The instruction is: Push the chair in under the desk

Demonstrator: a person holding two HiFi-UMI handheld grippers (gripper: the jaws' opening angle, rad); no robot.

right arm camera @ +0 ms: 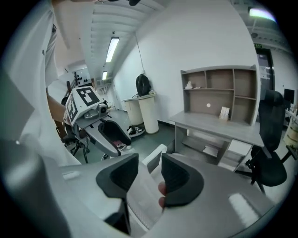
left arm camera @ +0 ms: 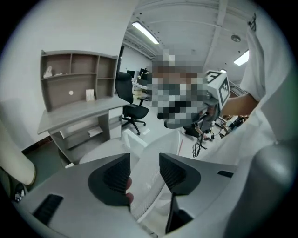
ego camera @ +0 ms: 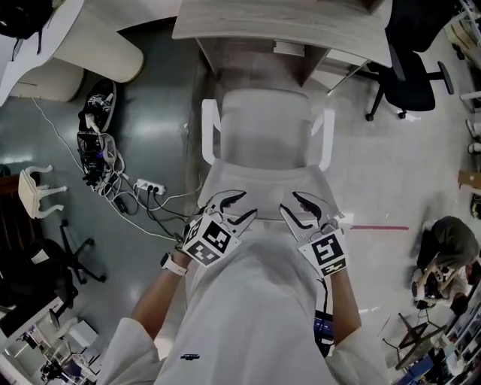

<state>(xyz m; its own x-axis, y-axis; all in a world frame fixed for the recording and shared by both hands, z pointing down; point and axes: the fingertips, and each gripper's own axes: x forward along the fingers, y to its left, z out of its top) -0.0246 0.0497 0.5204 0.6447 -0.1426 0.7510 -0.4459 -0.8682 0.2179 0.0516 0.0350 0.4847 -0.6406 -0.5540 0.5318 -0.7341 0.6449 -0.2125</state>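
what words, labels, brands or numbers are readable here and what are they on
No readable words or numbers in any view.
Left marker cube and right marker cube: black-and-white square patterns only, no letters.
White card on the shelf unit: too small to read.

Chair (ego camera: 263,143), desk (ego camera: 285,22), cables (ego camera: 143,199) on floor (ego camera: 158,98)

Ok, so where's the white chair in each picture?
Head view: white chair in the middle, just below the grey desk.
Left gripper view: bottom middle, its backrest between the open jaws.
Right gripper view: bottom middle, backrest between the open jaws.
Shared landmark: the grey desk.
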